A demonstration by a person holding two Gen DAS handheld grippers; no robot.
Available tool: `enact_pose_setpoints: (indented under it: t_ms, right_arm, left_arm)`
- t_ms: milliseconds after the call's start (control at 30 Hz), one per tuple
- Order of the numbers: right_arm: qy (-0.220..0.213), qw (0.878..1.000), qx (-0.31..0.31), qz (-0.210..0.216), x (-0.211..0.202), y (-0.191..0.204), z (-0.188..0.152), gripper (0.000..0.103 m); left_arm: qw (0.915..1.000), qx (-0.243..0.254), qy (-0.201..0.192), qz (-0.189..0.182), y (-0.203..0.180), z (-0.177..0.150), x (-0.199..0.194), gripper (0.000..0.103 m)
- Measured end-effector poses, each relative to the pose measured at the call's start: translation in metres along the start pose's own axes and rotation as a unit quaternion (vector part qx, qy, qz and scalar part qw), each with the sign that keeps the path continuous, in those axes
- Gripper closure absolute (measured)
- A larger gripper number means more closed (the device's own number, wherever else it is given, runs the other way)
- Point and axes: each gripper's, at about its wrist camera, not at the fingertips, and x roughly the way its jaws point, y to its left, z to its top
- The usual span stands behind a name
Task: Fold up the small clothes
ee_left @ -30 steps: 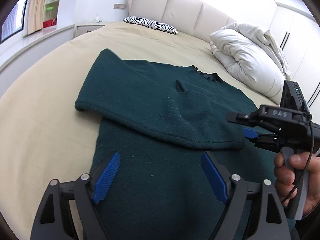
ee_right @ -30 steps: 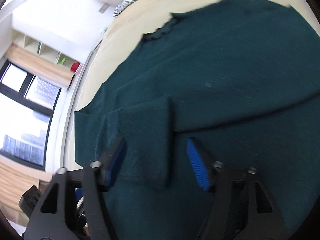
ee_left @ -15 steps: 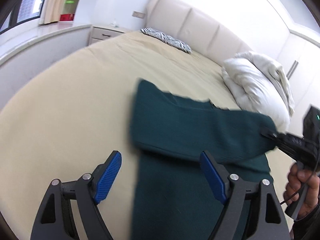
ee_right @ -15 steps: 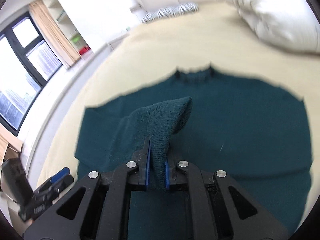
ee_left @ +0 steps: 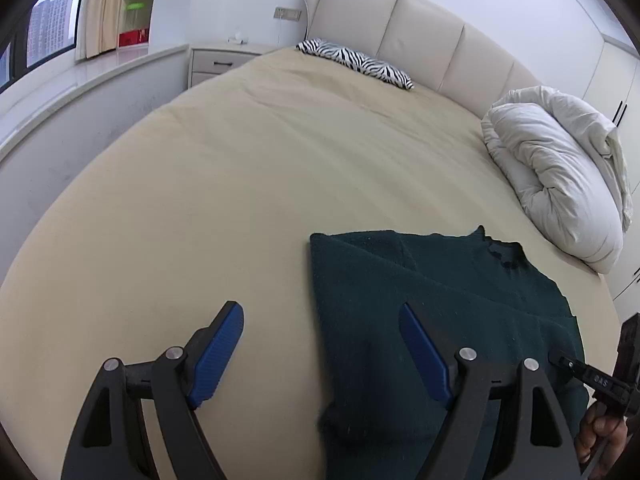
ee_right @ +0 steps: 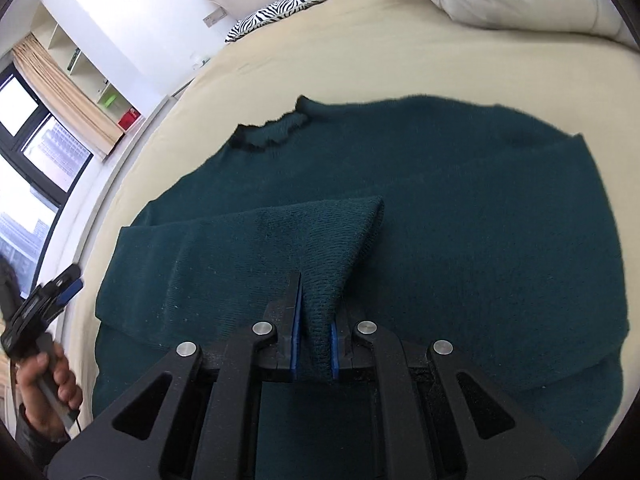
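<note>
A dark green sweater (ee_right: 460, 208) lies flat on the beige bed (ee_left: 240, 168), collar (ee_right: 276, 134) toward the headboard. One sleeve (ee_right: 248, 248) is folded across the body. My right gripper (ee_right: 315, 320) is shut on that sleeve's cuff (ee_right: 344, 240), which stands lifted off the body. My left gripper (ee_left: 320, 344) is open and empty at the sweater's (ee_left: 420, 300) left edge, one finger over the bare sheet, the other over the cloth. The right gripper (ee_left: 592, 376) shows at the left wrist view's right edge. The left gripper (ee_right: 44, 300), held by a hand, shows far left in the right wrist view.
A white rolled duvet (ee_left: 560, 176) lies on the bed's right side near the sweater. A zebra-print pillow (ee_left: 356, 62) rests by the cream headboard (ee_left: 400, 28). A nightstand (ee_left: 224, 60), shelves and a window stand beyond the bed's left side.
My right gripper closed on the sleeve cuff and lifted it off the sweater. My left gripper slid left from over the sweater to its left edge, staying open.
</note>
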Motion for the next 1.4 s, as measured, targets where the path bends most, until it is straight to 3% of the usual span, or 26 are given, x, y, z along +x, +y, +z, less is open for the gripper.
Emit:
enact_pose_setpoints:
  t_ms: [167, 200, 267, 400, 433, 600, 667, 800, 1000, 1067, 1167, 1233, 1300, 1400]
  right_arm:
    - [0.002, 1.0, -0.01, 0.009, 0.0, -0.001, -0.003, 0.09]
    - [0.001, 1.0, -0.011, 0.013, 0.0, -0.002, -0.003, 0.09]
    - [-0.002, 1.0, -0.015, 0.014, 0.0, -0.003, -0.005, 0.09]
    - [-0.01, 1.0, -0.028, 0.004, 0.0, -0.003, -0.007, 0.092]
    - [-0.013, 0.999, -0.03, -0.002, 0.0, -0.002, -0.006, 0.093]
    - [-0.039, 0.999, -0.026, -0.016, -0.015, 0.003, -0.004, 0.096]
    - [-0.051, 0.998, -0.023, -0.014, -0.022, 0.004, -0.003, 0.096]
    - [-0.021, 0.999, -0.015, -0.041, -0.004, -0.009, -0.003, 0.097]
    - [-0.023, 0.999, -0.008, -0.039, -0.003, -0.012, -0.006, 0.097]
    - [-0.009, 1.0, -0.004, -0.03, -0.001, -0.014, -0.003, 0.097]
    - [0.0, 1.0, -0.001, -0.022, -0.006, -0.014, -0.001, 0.093]
    - [0.001, 1.0, 0.012, -0.018, -0.01, -0.015, -0.003, 0.086]
    - [-0.006, 1.0, 0.024, -0.005, -0.017, -0.015, -0.007, 0.078]
    - [-0.005, 1.0, 0.015, -0.009, -0.018, -0.01, -0.013, 0.076]
  left_arm:
    - [0.9988, 0.019, 0.045, 0.003, -0.012, 0.013, 0.04, 0.031]
    - [0.9983, 0.02, 0.055, 0.002, -0.012, 0.013, 0.048, 0.039]
    - [0.9978, 0.036, 0.054, 0.013, -0.015, 0.011, 0.055, 0.045]
    - [0.9975, 0.055, 0.043, 0.013, -0.017, 0.009, 0.052, 0.092]
    - [0.9975, 0.058, 0.038, 0.014, -0.017, 0.01, 0.05, 0.094]
    - [0.9981, 0.06, 0.001, 0.015, -0.01, 0.009, 0.033, 0.095]
    - [0.9979, 0.061, 0.008, 0.021, -0.008, 0.004, 0.04, 0.095]
    - [0.9969, 0.069, 0.004, 0.036, -0.009, -0.002, 0.048, 0.095]
    - [0.9975, 0.062, 0.008, 0.033, -0.006, 0.001, 0.046, 0.093]
    - [0.9976, 0.06, -0.007, 0.035, -0.007, 0.001, 0.034, 0.093]
    - [0.9975, 0.046, -0.037, 0.039, -0.007, -0.001, 0.005, 0.09]
    - [0.997, 0.048, -0.051, 0.033, -0.011, -0.008, -0.014, 0.081]
    - [0.9952, 0.076, -0.05, 0.035, -0.023, -0.02, -0.024, 0.076]
    - [0.9894, 0.127, -0.028, 0.064, -0.037, -0.039, -0.021, 0.076]
